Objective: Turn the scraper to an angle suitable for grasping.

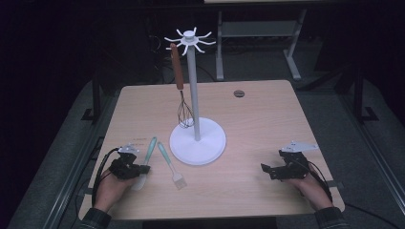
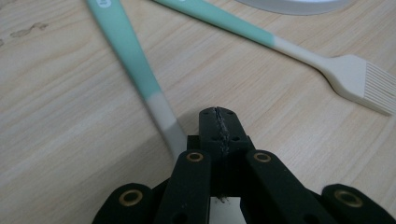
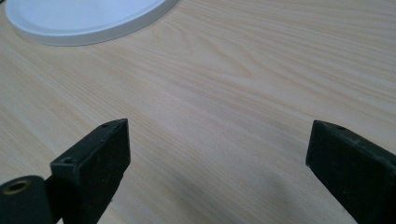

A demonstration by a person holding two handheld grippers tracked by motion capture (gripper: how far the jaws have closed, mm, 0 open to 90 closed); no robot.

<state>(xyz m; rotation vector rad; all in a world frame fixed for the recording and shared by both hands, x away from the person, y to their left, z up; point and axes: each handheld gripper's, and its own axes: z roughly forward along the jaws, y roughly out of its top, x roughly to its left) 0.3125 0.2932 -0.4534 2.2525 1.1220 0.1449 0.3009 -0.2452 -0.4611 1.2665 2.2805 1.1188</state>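
A teal-handled spatula [image 1: 150, 150] [image 2: 128, 56] and a teal-handled pastry brush [image 1: 168, 161] [image 2: 327, 65] lie side by side on the wooden table [image 1: 258, 124], left of a white hook stand [image 1: 197, 140]. A whisk [image 1: 178, 76] with a brown handle hangs from one of the stand's top hooks. My left gripper [image 1: 144, 168] [image 2: 218, 114] is shut, jaws pressed together with nothing between them, tips just beside the spatula's pale neck. My right gripper [image 1: 267, 169] [image 3: 217, 154] rests open at the front right over bare wood.
The stand's round base [image 2: 294, 4] [image 3: 84, 18] sits mid-table between the two hands. A small dark round cap [image 1: 239, 93] is set in the table's far right. Beyond the table stand desk legs [image 1: 292, 57] in the dark.
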